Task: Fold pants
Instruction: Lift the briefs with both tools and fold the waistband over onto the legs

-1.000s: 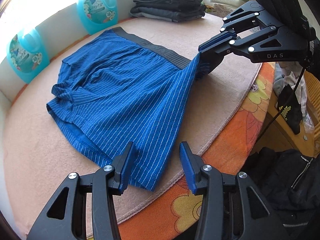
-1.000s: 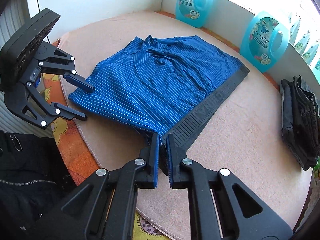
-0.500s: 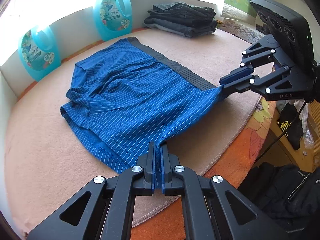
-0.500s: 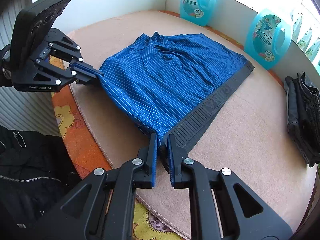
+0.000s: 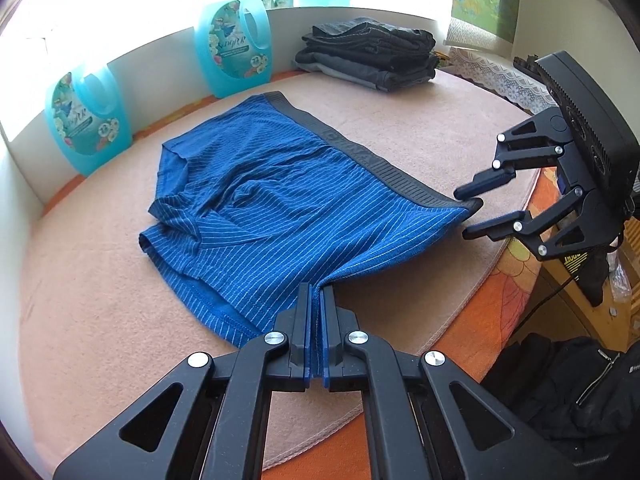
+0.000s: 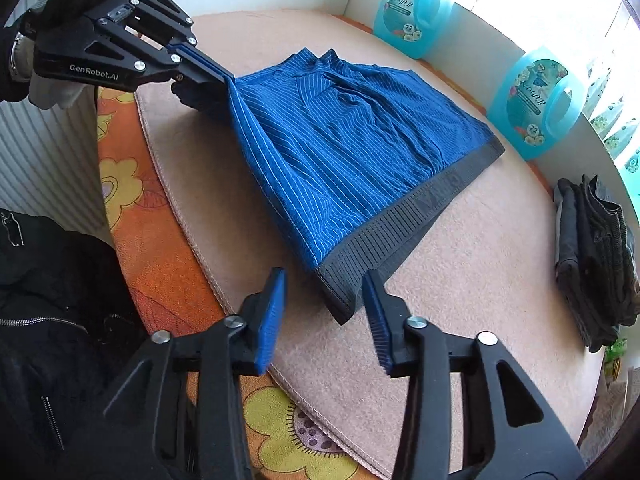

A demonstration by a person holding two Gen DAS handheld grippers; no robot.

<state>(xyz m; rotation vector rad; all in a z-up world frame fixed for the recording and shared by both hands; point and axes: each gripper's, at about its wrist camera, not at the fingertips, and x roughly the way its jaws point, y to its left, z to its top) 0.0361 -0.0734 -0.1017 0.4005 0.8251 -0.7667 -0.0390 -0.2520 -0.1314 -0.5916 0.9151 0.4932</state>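
Two hand-held grippers on one pair of blue striped pants, and only one has a grip right now; my left hand-held gripper is pinched tight on the near leg-hem corner, with cloth rising into it off the pink blanket; my right hand-held gripper stands wide, its blue pads either side of the grey waistband corner, which lies between them but, as far as I can tell, untouched by either; the pants lie spread on the blanket in the middle of the desk, waistband running away from my right hand toward the far turquoise detergent bottle, legs pointing off toward my left; so the near side edge, from waistband corner to hem corner, runs straight between my two hands, and I judge that's the line the fold turns on; right is the nearer hand to that waistband corner, nearly on it, and I reckon it wants to nip shut there before both lift and carry this edge over to the far side; the dark folded stack sits well apart on the right.
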